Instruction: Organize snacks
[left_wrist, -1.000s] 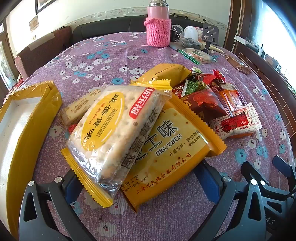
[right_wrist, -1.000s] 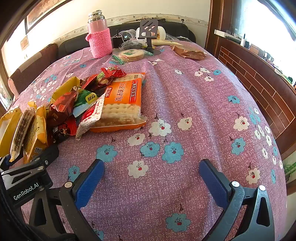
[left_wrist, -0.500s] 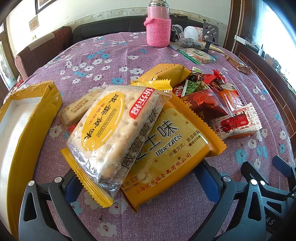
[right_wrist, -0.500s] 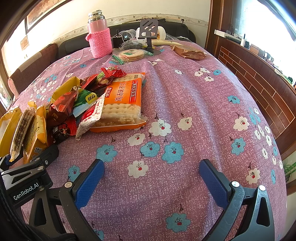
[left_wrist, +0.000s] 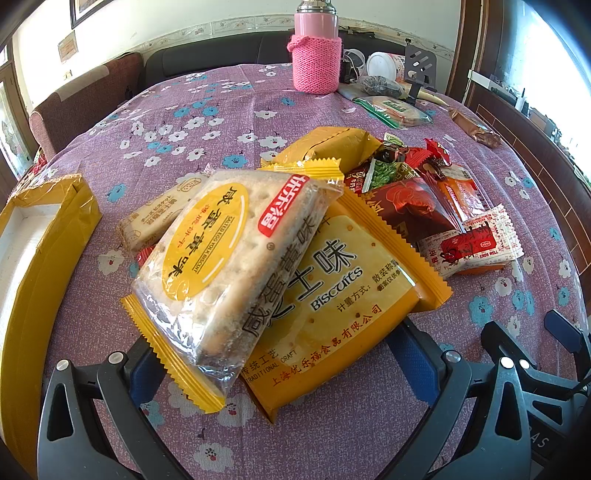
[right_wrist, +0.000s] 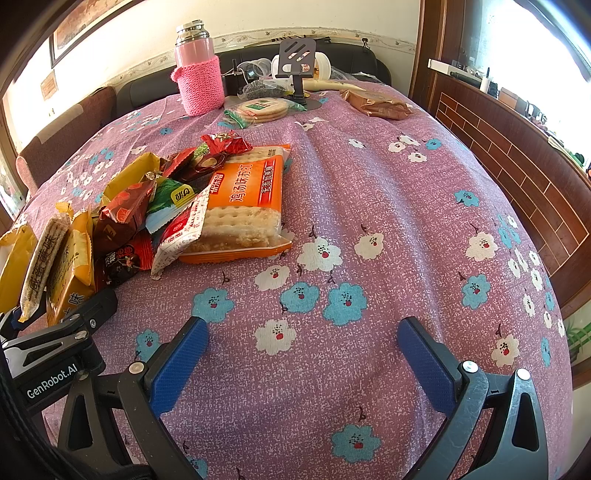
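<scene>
At the far left of the left wrist view lies an open yellow box (left_wrist: 48, 258) with a white inside, resting on the surface (left_wrist: 207, 122), which is covered by a purple flowered cloth. Just right of the box is a small pale biscuit pack (left_wrist: 159, 214), partly tucked under a clear salted-egg pack (left_wrist: 225, 266). That clear pack lies tilted on top of a big yellow biscuit bag (left_wrist: 340, 299), and both reach into the gap of the left tongs (left_wrist: 280, 362), which stand released, fingers wide apart, with no grip on either pack. Right of the yellow bag is a heap of small snacks: a brown-red pouch (left_wrist: 413, 210), a green wrapper (left_wrist: 386, 173), red candy wrappers (left_wrist: 436, 155) and a white-and-red pack (left_wrist: 476, 247). Behind the heap lies a second yellow bag (left_wrist: 332, 142).

In the right wrist view the same heap sits at the left, with an orange cracker pack (right_wrist: 243, 206) at its right edge, partly under the white-and-red pack. The right tongs (right_wrist: 301, 354) hover released over bare cloth, well apart from the snacks, with nothing between the fingers.

At the far edge stand a pink flask (right_wrist: 199, 70) in a knitted sleeve, a round cracker pack (right_wrist: 264, 109), a black phone stand (right_wrist: 297, 72) and a brown bag (right_wrist: 380, 103).
</scene>
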